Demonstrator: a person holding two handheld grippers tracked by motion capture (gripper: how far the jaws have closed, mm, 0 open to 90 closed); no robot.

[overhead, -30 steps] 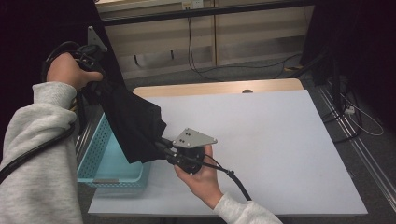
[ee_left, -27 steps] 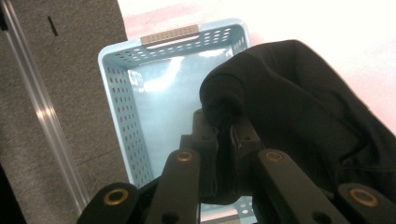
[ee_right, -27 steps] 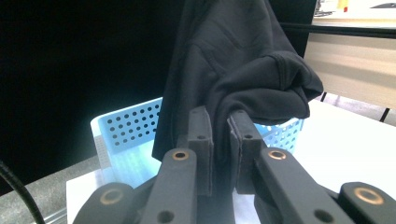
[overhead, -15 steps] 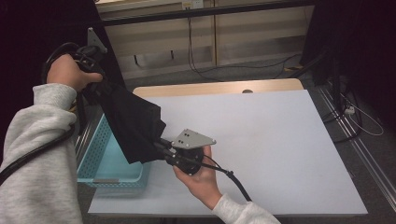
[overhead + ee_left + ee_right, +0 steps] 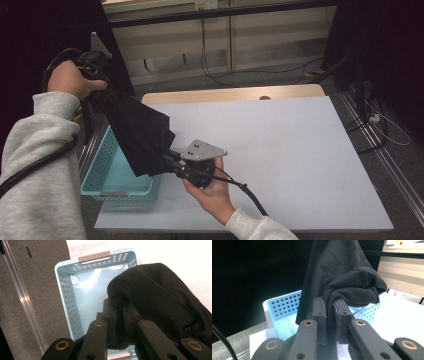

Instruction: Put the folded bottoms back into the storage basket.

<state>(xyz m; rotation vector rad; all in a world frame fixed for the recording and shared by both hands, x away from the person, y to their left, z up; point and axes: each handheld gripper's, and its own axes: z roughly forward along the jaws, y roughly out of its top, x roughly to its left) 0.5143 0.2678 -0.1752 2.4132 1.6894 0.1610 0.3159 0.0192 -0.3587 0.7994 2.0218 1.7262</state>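
At the far left of the high view, the left gripper [image 5: 92, 60] is being held up high beside the table's left edge, its jaws pinching the top end of a black garment [image 5: 137, 132]. The cloth is hanging and stretching down to the right, so its long axis is running on a slant from upper left to lower right, over the near part of a light blue basket [image 5: 102, 172] that is sitting at the left edge of the white table [image 5: 300, 150]. At the lower end, the right gripper [image 5: 175, 162] is lying low over the table, pointing left, its jaws clamping the garment's bottom edge just beside the basket's right wall.

The high view is hiding both sets of jaws behind cloth and hands; the gripper views are showing them. In the left gripper view, the left gripper [image 5: 120, 312] is looking down into the basket [image 5: 67, 300], whose perforated walls and bare floor are showing, with a rolled fold of the black garment [image 5: 160, 295] squeezed between nearly closed pads. In the right gripper view, the right gripper [image 5: 329, 312] is looking level at the basket [image 5: 284, 305] from the side, with the garment [image 5: 342, 272] rising overhead and a thin edge nipped between the pads.
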